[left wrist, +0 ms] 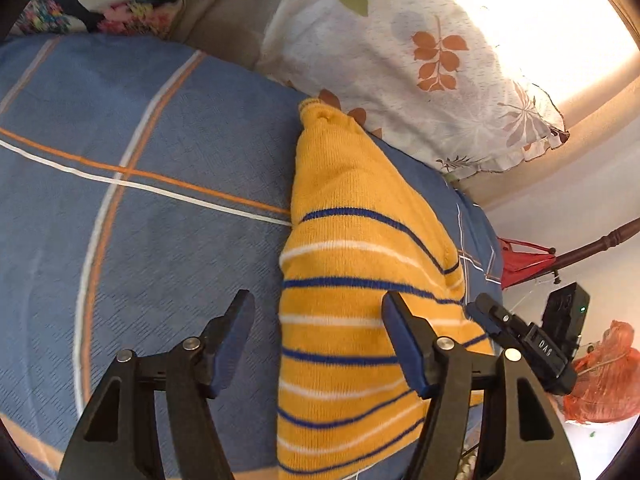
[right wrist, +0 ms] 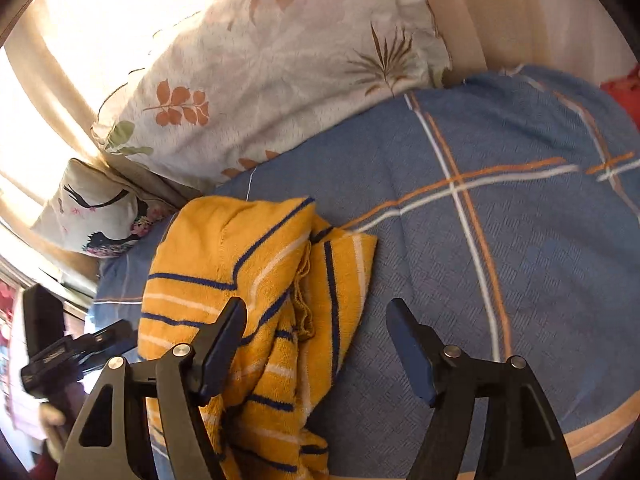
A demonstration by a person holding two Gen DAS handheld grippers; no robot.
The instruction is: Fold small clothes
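Yellow knit sweater point(left wrist: 352, 288) with blue and white stripes lies on the blue plaid bedspread point(left wrist: 152, 184), just short of the leaf-print pillow point(left wrist: 420, 80). It is partly folded and bunched; from the right wrist view point(right wrist: 248, 280) I see doubled layers and a loose ribbed edge running down the middle.

Handling, my read: light, soft, thick knit, stretchy, no risk of breakage. It will sag and slump if I lift it by one point, and layers may slide apart. Best hold is a folded edge or a hem corner, pinching all layers together.

Left gripper point(left wrist: 318, 344): jaws wide apart, holding nothing. The sweater's left edge runs between them; the right finger sits over the knit, the left over bare bedspread.

Right gripper point(right wrist: 316, 344): jaws equally wide, empty. The left finger overlaps the sweater; the right is over bedspread, clear of the cloth.
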